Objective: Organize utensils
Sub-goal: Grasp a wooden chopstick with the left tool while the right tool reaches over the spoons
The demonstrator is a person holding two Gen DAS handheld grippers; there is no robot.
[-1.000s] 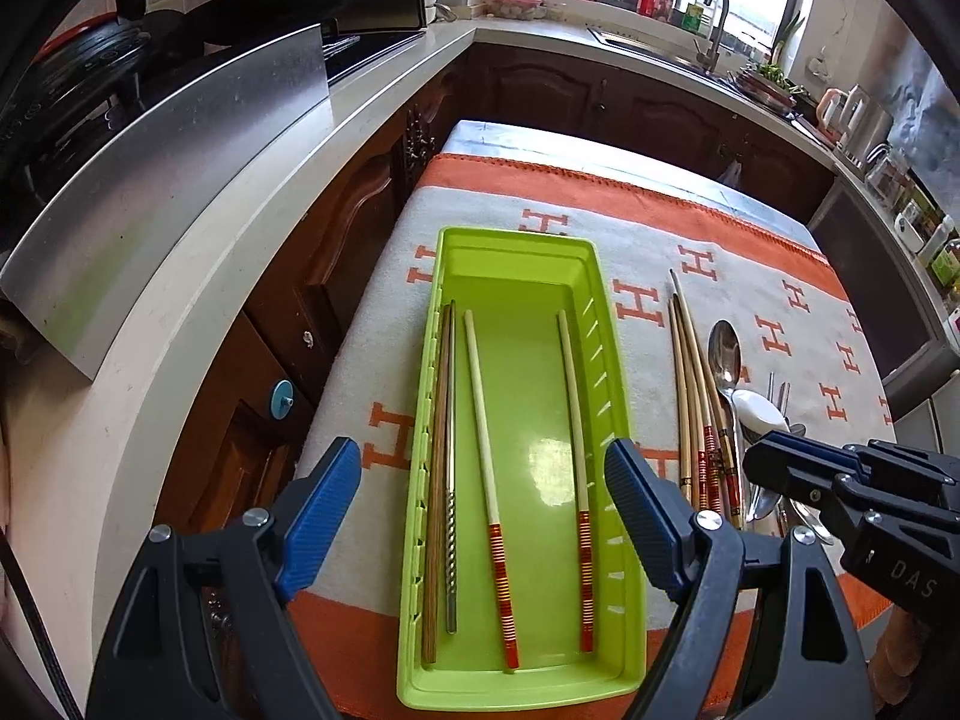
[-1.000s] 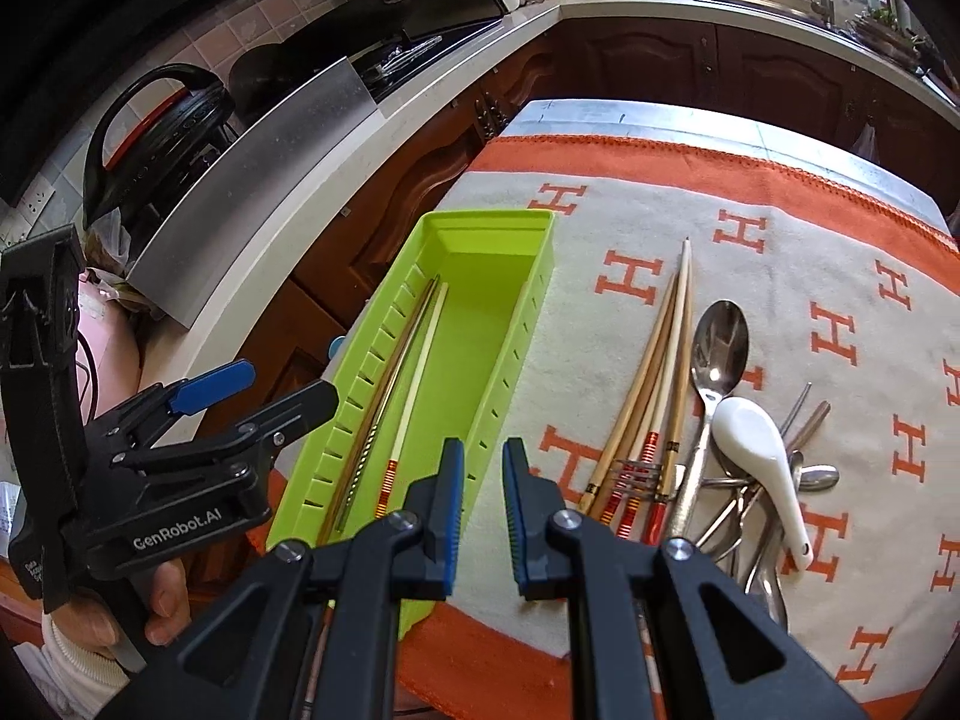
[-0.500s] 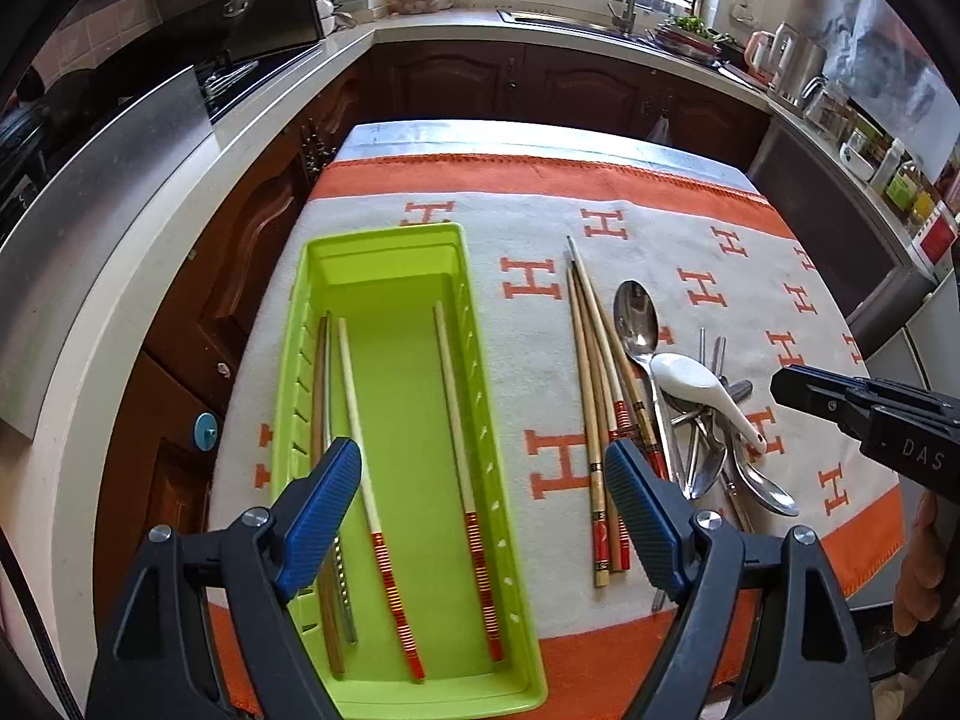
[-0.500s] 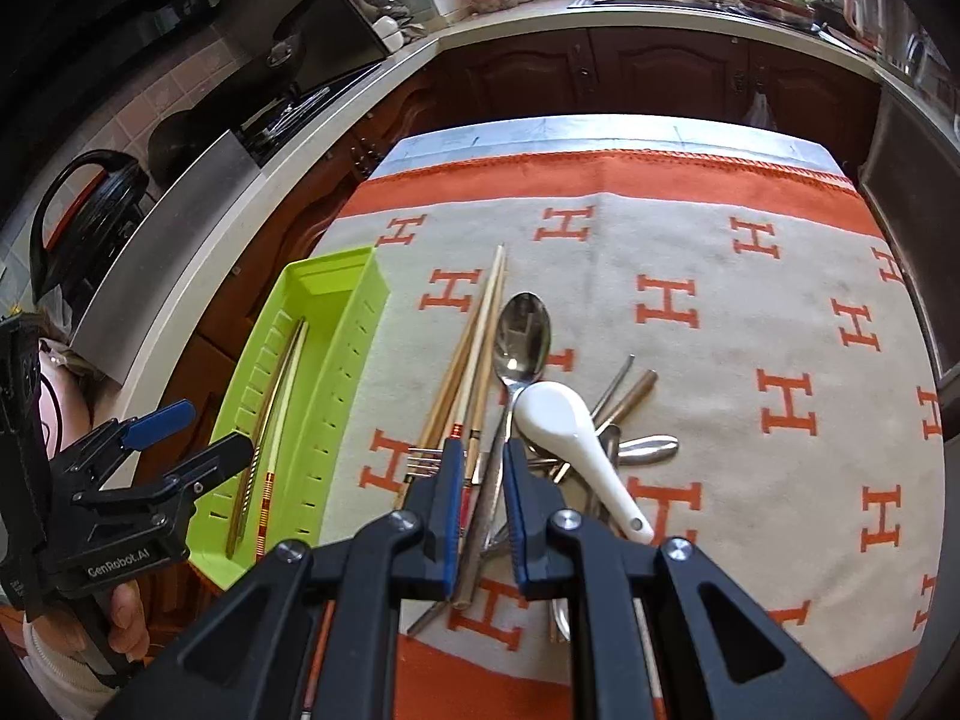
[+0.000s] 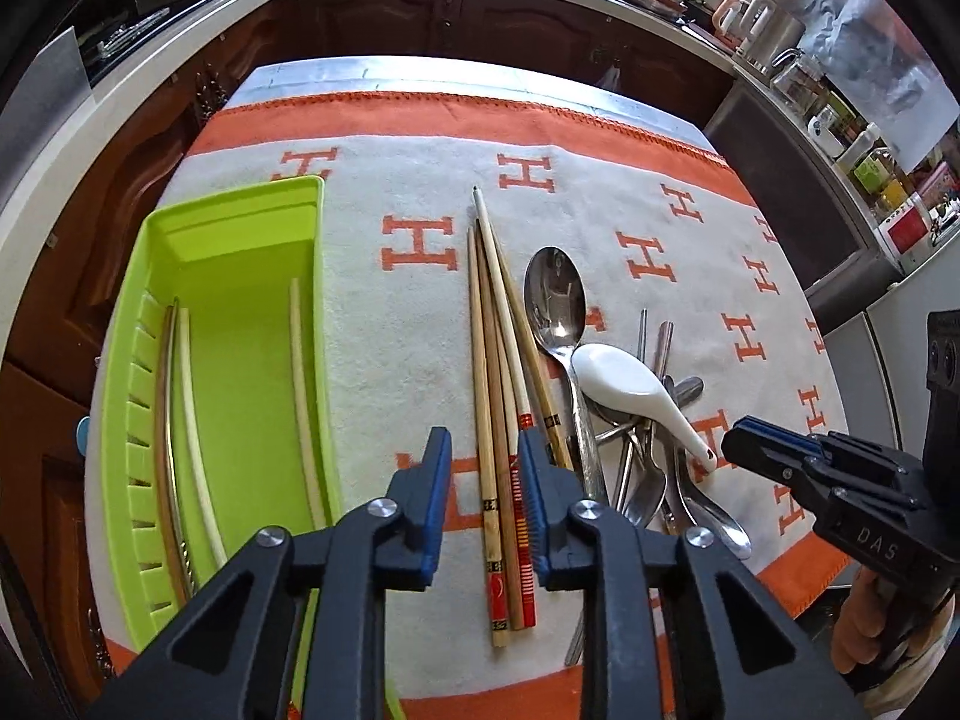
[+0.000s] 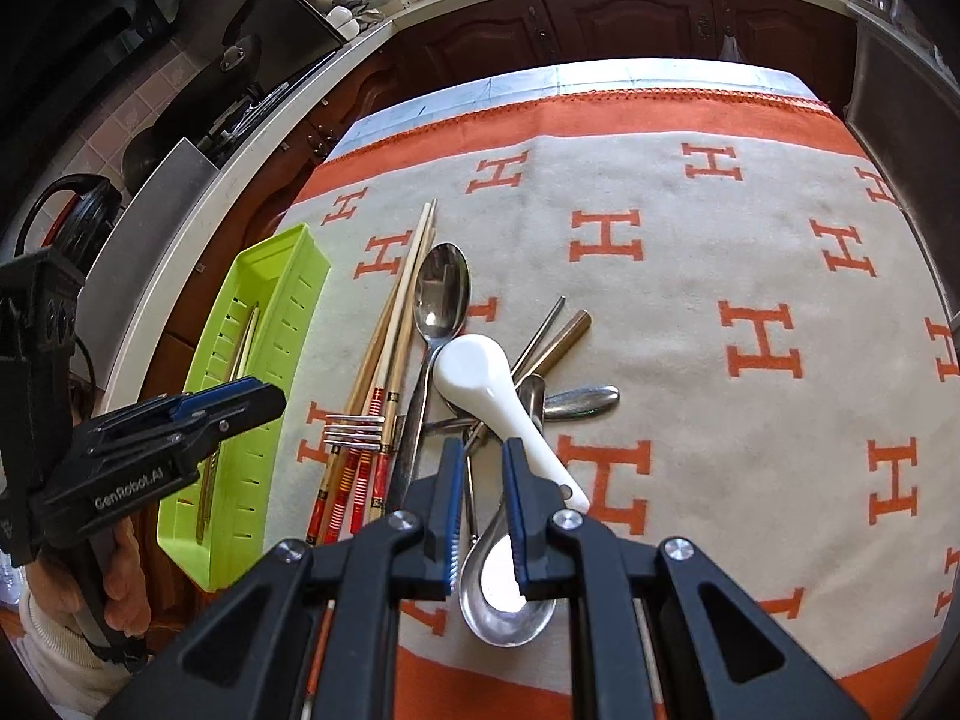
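Note:
A lime green tray (image 5: 234, 192) lies at the left of the cloth with several chopsticks (image 5: 300, 390) inside. Loose chopsticks (image 5: 489, 360) lie beside it, then a metal spoon (image 5: 555, 294), and a white ceramic spoon (image 5: 624, 378) atop a heap of metal cutlery. My left gripper (image 5: 485, 462) hovers over the loose chopsticks' handle ends. Its jaws are closing and narrow, and the pads press on nothing. My right gripper (image 6: 485, 462) hangs over the white spoon (image 6: 480, 372) handle and a metal spoon bowl (image 6: 504, 600). It is nearly shut and empty.
An orange-bordered cloth (image 5: 600, 138) with H marks covers the table. A fork (image 6: 354, 429) lies across the chopsticks (image 6: 396, 312). The near table edge runs just under both grippers. A hand (image 6: 120, 576) holds the left gripper (image 6: 264, 399) beside the tray (image 6: 282, 240). Counters ring the table.
Both grippers moved right, from over the green tray to the loose chopsticks and the cutlery heap. The left jaws went from wide to narrow. The right jaws kept their narrow gap.

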